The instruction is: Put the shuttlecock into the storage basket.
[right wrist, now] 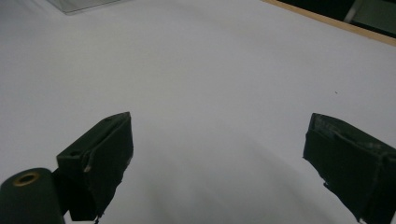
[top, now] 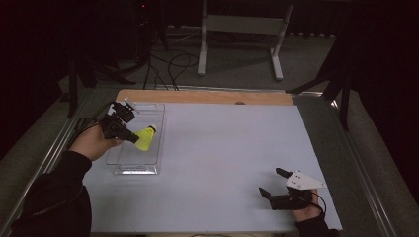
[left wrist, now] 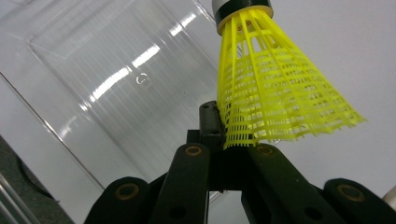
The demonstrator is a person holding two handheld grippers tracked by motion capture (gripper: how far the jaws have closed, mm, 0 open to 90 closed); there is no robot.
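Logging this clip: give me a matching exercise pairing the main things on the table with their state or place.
Things:
1. shuttlecock
2. left claw
3. right claw
4. clear tray

States:
A. open, holding nothing, near the table's front right
B. yellow, gripped by its skirt
C. lying at the table's left side
D. shut on the skirt, above the tray

Pairs: 1-B, 2-D, 3-A, 4-C
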